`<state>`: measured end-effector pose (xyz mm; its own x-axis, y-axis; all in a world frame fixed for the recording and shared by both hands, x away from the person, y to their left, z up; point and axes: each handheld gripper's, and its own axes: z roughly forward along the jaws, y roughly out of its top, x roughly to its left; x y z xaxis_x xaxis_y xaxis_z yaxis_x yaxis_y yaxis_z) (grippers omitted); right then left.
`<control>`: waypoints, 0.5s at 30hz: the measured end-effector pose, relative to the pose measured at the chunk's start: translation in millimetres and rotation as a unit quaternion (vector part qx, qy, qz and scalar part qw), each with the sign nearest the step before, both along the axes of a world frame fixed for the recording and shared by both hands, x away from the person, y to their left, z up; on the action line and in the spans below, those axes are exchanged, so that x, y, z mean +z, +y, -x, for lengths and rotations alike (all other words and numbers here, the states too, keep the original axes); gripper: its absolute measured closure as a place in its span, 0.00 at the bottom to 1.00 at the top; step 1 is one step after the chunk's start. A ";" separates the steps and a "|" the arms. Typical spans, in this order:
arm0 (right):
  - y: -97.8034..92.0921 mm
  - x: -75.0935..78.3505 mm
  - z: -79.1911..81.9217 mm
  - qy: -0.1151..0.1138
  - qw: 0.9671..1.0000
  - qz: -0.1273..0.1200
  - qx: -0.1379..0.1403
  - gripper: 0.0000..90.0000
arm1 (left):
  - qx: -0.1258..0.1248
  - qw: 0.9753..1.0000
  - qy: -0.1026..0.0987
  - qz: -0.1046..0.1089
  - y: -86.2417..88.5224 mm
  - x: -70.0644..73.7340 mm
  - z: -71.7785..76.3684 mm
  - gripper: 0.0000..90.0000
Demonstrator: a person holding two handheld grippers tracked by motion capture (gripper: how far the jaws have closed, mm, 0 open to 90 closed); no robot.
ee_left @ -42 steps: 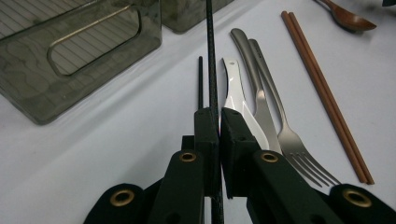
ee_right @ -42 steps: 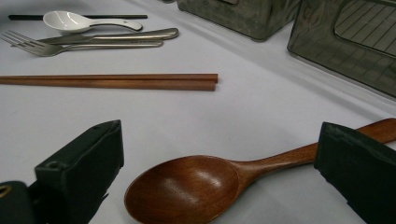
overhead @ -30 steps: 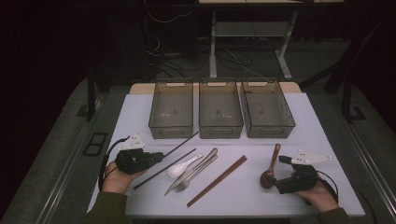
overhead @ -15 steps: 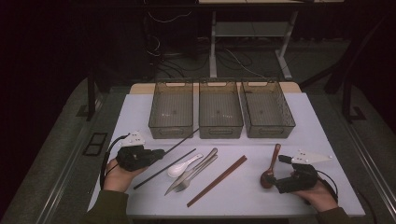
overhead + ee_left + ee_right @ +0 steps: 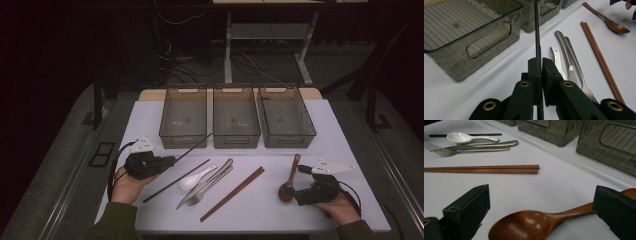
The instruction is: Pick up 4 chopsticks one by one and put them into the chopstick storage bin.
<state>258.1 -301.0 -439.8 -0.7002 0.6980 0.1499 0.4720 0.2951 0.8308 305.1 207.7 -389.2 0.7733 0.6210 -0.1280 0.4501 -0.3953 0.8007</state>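
White desk (image 5: pixel 320 150) in a dark room, three clear bins (image 5: pixel 236 116) lined along its far edge and cutlery spread in front: a white spoon (image 5: pixel 196 178), a knife and fork (image 5: pixel 205 184), brown chopsticks (image 5: pixel 232 193). Left tongs (image 5: pixel 169 160) sit low at the left side, clenched on a black chopstick (image 5: pixel 537 32) that angles up toward the bins. Right tongs (image 5: pixel 290 192) are wide apart, flat on the desk, straddling a wooden spoon (image 5: pixel 541 221) near the right front.

no text, label, brand, number or sign can be read on anything in these views.
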 end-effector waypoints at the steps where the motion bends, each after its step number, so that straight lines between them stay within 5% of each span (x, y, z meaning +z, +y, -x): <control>1: 0.5 0.1 -0.2 0.000 1.000 0.000 0.000 0.01 | 0.001 1.000 0.000 -0.001 0.0 0.3 -0.5 0.95; 15: 4.5 0.6 -4.7 0.003 1.000 -0.003 0.006 0.01 | 0.010 1.000 -0.008 0.000 -6.0 9.0 -18.9 0.95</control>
<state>262.8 -296.5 -439.2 -0.7072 0.6890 0.1585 0.4731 0.2947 0.8303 324.0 201.7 -380.3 0.7622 0.6369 -0.1162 0.4454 -0.3857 0.8080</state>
